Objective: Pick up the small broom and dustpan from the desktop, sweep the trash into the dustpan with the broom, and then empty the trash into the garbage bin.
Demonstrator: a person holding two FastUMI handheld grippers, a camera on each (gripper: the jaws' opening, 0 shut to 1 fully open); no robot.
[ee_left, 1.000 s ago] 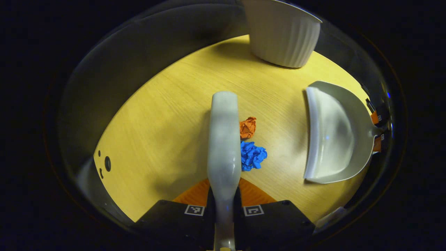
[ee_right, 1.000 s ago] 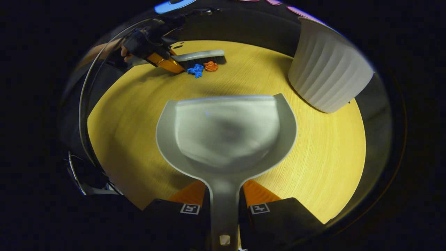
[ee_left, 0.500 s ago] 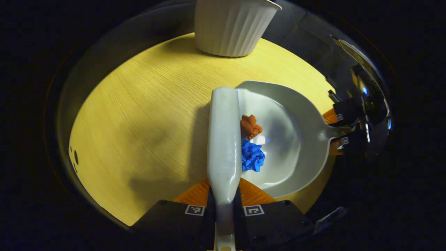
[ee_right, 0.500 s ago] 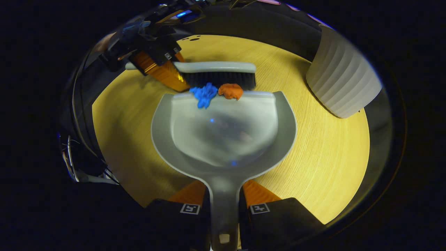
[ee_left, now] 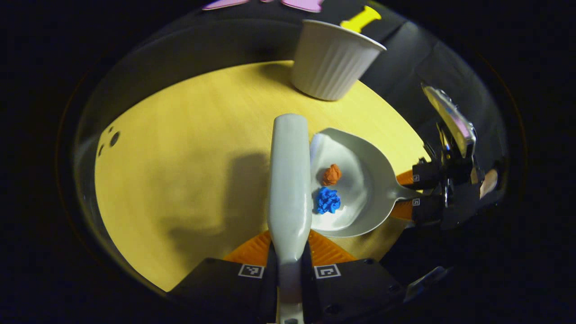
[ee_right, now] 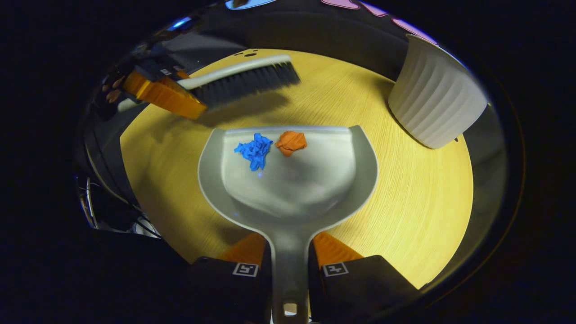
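From my remote seat, the left gripper (ee_left: 288, 252) has its two orange fingers closed on the handle of the small broom (ee_left: 289, 180), whose pale back runs straight up the left gripper view with its head lifted clear above the yellow desktop (ee_left: 180, 171). Just right of the broom sits the grey dustpan (ee_left: 360, 189), its front lip on the wood, with a blue paper wad (ee_left: 328, 200) and an orange paper wad (ee_left: 332, 174) lying inside (side by side, near the lip). Farther right, the right gripper (ee_left: 411, 193) clamps the dustpan's handle, both fingers pressed on it; the right gripper view shows the same hold from behind, fingers tight on either side of the handle. In that view the broom's dark bristles (ee_right: 245, 83) hang above the desk at upper left, apart from the pan. The white ribbed garbage bin (ee_left: 333, 60) stands upright at the desk's far edge, beyond the dustpan.
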